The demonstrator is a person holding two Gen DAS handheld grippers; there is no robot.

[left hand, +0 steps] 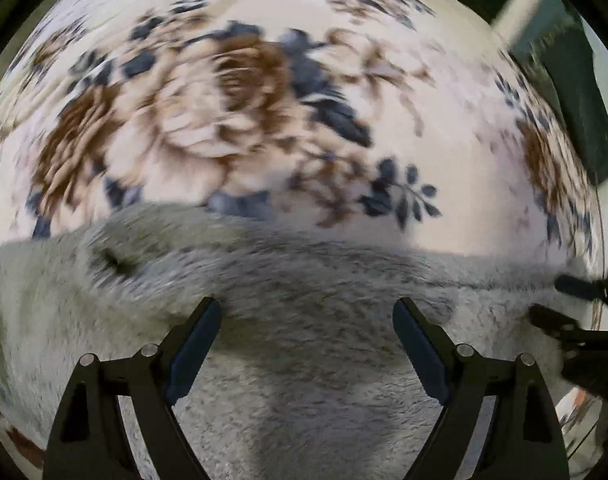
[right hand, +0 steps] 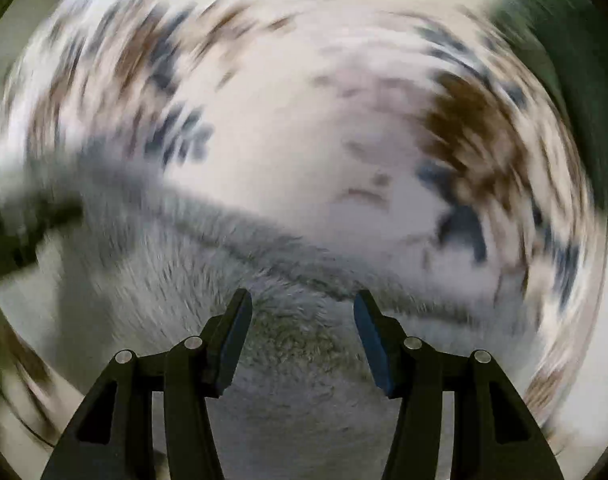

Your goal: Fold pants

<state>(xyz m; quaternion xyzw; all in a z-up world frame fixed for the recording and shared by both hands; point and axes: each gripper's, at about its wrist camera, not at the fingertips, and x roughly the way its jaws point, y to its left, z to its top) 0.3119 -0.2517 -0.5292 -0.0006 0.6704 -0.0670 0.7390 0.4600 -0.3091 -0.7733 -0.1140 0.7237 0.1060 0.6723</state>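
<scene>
A pale floral bedspread (left hand: 263,120) with brown and blue blooms lies beside a dark green object (left hand: 576,92).

The grey fleece pants (left hand: 304,360) lie on the floral-printed bed cover (left hand: 263,100), both black two-finger grippers above the pants, right gripper (left hand: 552,300) to the right of left gripper (left hand: 307,312).

The right wrist view is strongly blurred: the flower sheet (right hand: 304,128) beyond the pants (right hand: 207,280) is only smears. A dark shape (right hand: 19,224) at the pants' left edge is unreadable. The pants (left hand: 304,320) are cut off at the lower edge.
</scene>
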